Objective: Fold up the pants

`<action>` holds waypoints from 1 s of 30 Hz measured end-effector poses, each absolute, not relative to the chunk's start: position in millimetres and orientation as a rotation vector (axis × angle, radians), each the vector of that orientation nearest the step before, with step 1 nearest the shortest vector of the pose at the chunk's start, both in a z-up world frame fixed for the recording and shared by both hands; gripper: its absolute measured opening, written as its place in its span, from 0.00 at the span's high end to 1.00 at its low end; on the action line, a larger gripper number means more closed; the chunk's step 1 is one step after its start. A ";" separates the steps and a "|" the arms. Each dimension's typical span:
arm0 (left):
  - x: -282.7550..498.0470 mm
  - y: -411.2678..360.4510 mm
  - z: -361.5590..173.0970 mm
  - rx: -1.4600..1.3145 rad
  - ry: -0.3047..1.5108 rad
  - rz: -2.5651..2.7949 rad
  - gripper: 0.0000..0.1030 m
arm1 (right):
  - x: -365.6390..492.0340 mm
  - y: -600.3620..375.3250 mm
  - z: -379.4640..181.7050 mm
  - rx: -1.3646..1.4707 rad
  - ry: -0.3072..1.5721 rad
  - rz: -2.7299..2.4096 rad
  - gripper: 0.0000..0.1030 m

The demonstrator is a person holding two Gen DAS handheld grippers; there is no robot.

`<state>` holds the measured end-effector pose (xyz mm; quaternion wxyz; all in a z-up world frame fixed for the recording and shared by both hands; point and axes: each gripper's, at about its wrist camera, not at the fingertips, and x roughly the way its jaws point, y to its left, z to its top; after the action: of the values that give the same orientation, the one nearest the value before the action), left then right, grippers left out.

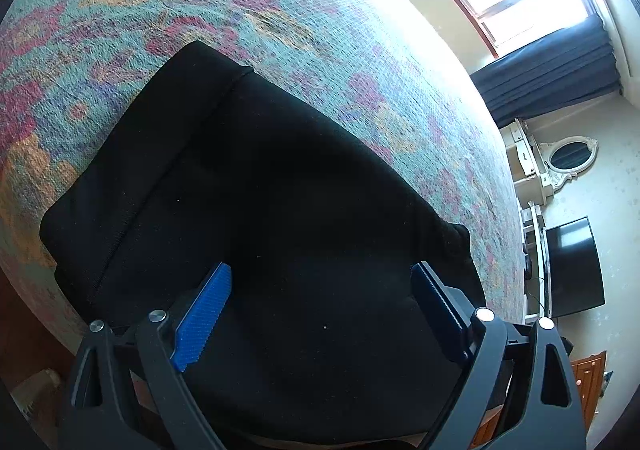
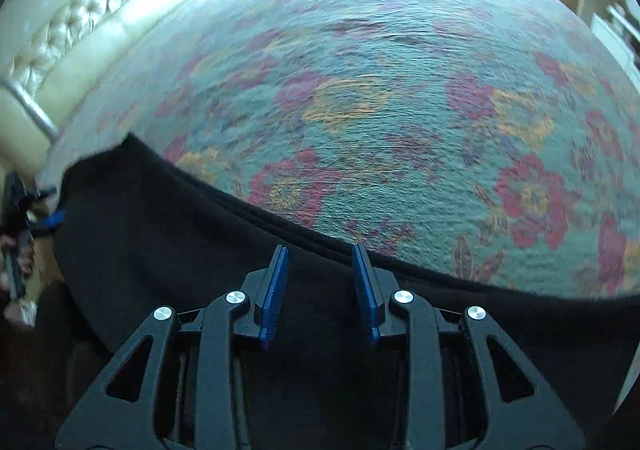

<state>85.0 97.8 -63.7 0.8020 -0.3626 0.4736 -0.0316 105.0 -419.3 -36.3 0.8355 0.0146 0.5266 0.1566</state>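
pants (image 1: 256, 186), black and already folded into a block, lie on the floral bed cover (image 1: 360, 50) right under both grippers, left gripper (image 1: 320, 290) spread wide and empty, right gripper (image 2: 320, 278) partly parted, gripping nothing, at their far edge.

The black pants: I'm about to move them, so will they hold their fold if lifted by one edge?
Probably not: the black pants lie limp and layered on the bedspread, so they would likely droop and unfold.
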 end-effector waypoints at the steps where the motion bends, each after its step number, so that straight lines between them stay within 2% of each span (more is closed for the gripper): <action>1: 84.6 97.9 -63.7 -0.780 1.015 -0.069 0.13 | 107.1 -415.3 -38.7 -0.034 1.132 0.350 0.69; 5: 84.9 99.6 -63.7 -0.791 1.016 -0.073 0.13 | 113.5 -417.1 -51.3 -0.099 1.211 0.405 0.73; 6: 85.0 100.1 -63.9 -0.793 1.017 -0.074 0.13 | 112.9 -417.1 -50.7 -0.109 1.212 0.414 0.77; 8: 85.5 100.4 -63.9 -0.792 1.018 -0.076 0.12 | 111.8 -415.1 -51.0 -0.134 1.203 0.405 0.93; 16: 86.3 100.3 -62.6 -0.785 1.016 -0.080 0.12 | 118.0 -425.0 -51.9 -0.067 1.133 0.246 0.96; 18: 86.3 101.0 -62.7 -0.789 1.015 -0.081 0.12 | 112.9 -443.8 -45.2 0.020 1.098 0.204 0.91; 19: 86.2 101.2 -62.7 -0.789 1.014 -0.082 0.12 | 107.9 -459.0 -39.8 0.091 1.076 0.189 0.81; 20: 86.3 101.0 -62.7 -0.788 1.014 -0.082 0.12 | 101.7 -475.2 -34.2 0.163 1.051 0.181 0.63; 22: 86.4 100.3 -62.5 -0.784 1.015 -0.081 0.12 | 86.0 -511.1 -22.8 0.283 0.999 0.142 0.47; 26: 86.6 100.4 -62.9 -0.786 1.014 -0.082 0.12 | 48.8 -596.7 -5.2 0.478 0.912 0.006 0.44; 28: 86.6 101.3 -63.3 -0.791 1.013 -0.083 0.12 | 22.7 -648.5 -3.8 0.601 0.863 -0.091 0.38; 30: 86.6 102.3 -63.6 -0.794 1.012 -0.084 0.12 | -3.3 -692.1 -10.5 0.724 0.818 -0.173 0.38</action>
<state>86.6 102.3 -63.6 0.7993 -0.3702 0.4717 -0.0392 -3.3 -692.1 -10.5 0.8509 0.3437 0.3886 -0.0822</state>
